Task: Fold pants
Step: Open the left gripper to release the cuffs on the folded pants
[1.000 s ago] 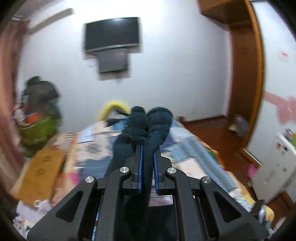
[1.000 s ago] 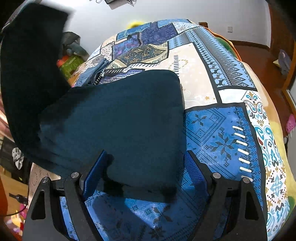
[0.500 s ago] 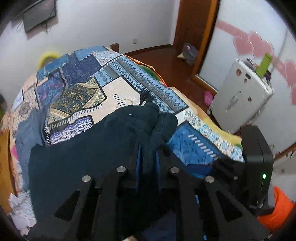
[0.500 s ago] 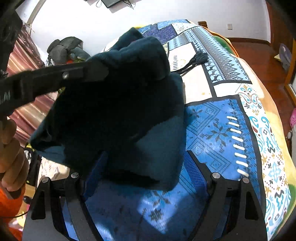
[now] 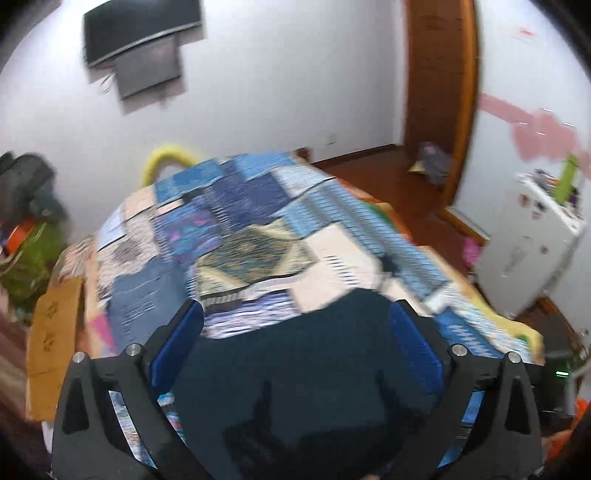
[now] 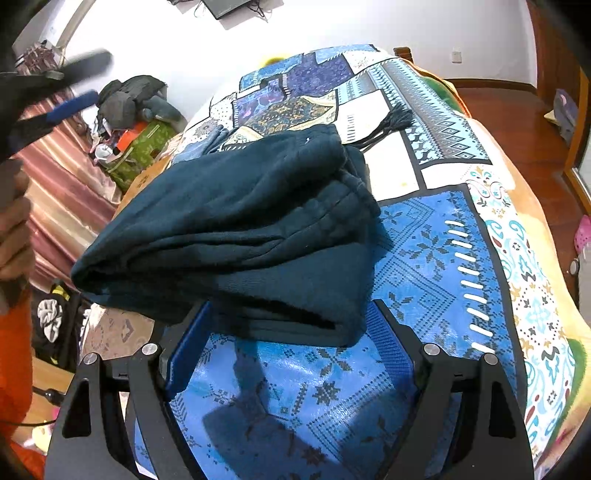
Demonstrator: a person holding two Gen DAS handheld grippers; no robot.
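The dark teal pants (image 6: 251, 229) lie folded in a thick stack on the patterned blue quilt (image 6: 436, 266), drawstring tassels trailing past the far end. My right gripper (image 6: 291, 325) is open and empty at the stack's near edge, fingers either side of it. My left gripper (image 5: 295, 325) is open and empty above the pants (image 5: 295, 384), which fill the space below its fingers; that view is blurred. The left gripper also shows at the upper left of the right wrist view (image 6: 74, 85), held up by a hand.
The quilted bed (image 5: 240, 229) fills the middle. A white cabinet (image 5: 528, 251) stands to the right, a wooden door frame (image 5: 439, 92) behind. Bags and clothes (image 6: 129, 122) pile at the left by a pink curtain. A TV (image 5: 140, 29) hangs on the far wall.
My left gripper has let go of the pants' folded end, opened and lifted away. The released layer now lies on the stack. My right gripper has stayed open in place.
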